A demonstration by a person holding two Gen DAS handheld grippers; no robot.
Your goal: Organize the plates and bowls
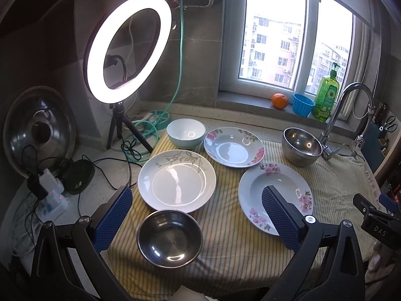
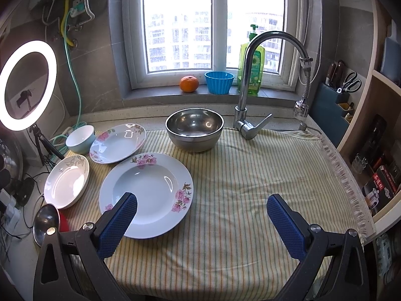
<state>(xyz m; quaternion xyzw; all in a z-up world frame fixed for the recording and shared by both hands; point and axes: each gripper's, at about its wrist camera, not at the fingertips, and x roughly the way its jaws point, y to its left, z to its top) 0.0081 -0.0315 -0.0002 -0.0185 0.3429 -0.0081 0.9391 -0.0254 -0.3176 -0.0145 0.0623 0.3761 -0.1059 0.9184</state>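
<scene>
On the striped cloth (image 1: 225, 250) lie three plates: a leaf-pattern plate (image 1: 176, 184), a far pink-flower plate (image 1: 233, 146) and a near pink-flower plate (image 1: 275, 195). A small steel bowl (image 1: 169, 238), a white bowl (image 1: 186, 133) and a large steel bowl (image 1: 302, 145) stand around them. My left gripper (image 1: 198, 198) is open and empty above the small steel bowl. My right gripper (image 2: 201, 205) is open and empty; its left finger overlaps the near flower plate (image 2: 146, 193). The large steel bowl (image 2: 194, 128) sits ahead of it.
A lit ring light (image 1: 129, 47) on a tripod, cables and a pot lid (image 1: 37, 128) crowd the left counter. A faucet (image 2: 253, 80) rises behind the cloth. An orange (image 2: 189, 84), blue cup (image 2: 219, 82) and soap bottle (image 2: 252, 70) stand on the sill. Shelves (image 2: 376, 150) line the right.
</scene>
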